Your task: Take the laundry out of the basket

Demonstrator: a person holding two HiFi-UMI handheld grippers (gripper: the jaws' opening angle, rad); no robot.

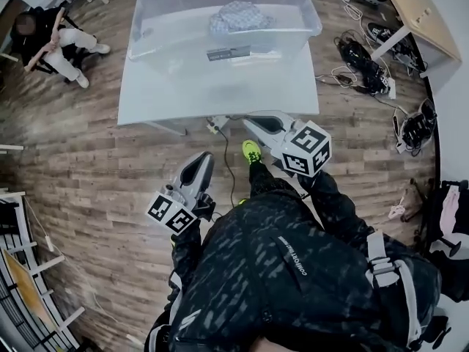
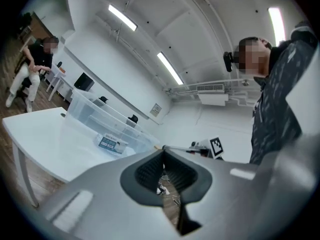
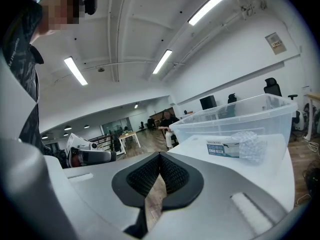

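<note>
Grey moulded plastic forms both grippers, each lined with black ribbed pads. The left gripper (image 1: 207, 157) has its 2 jaws closed tip to tip with nothing between them. It hangs in the air on the near side of the basket, well apart from it. The right gripper (image 1: 249, 123) is likewise fully closed and empty, nearer the basket than the left one but not touching it. The basket (image 1: 168, 28) is a clear, rectangular plastic bin with rounded corners. It has a small label (image 1: 228, 53) on its near wall and a smooth white table (image 1: 146, 101) under it. The laundry (image 1: 240, 16), 1 crumpled pale cloth with a fine blue-and-white pattern, lies inside the basket.
</note>
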